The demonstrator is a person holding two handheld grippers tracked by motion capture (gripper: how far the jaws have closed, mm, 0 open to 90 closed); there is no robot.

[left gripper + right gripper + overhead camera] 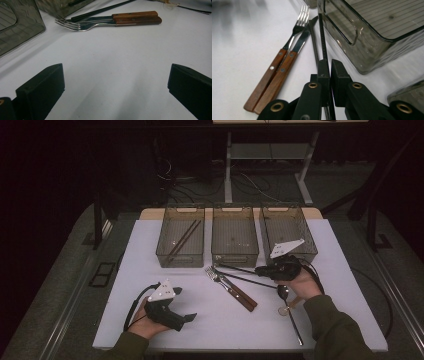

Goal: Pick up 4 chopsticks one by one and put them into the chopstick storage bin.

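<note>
R tool (330, 72) clamped on chopsticks (321, 42)

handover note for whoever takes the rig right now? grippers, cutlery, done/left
Right gripper: jaws shut on black chopsticks, tips on the table by the middle bin.
Left gripper: open, empty, resting near the table's front.
Done: one chopstick pair in the left bin.
Left: held chopsticks, the wooden-handled fork and knife and the spoon on the table. Right bin looks empty.
</note>
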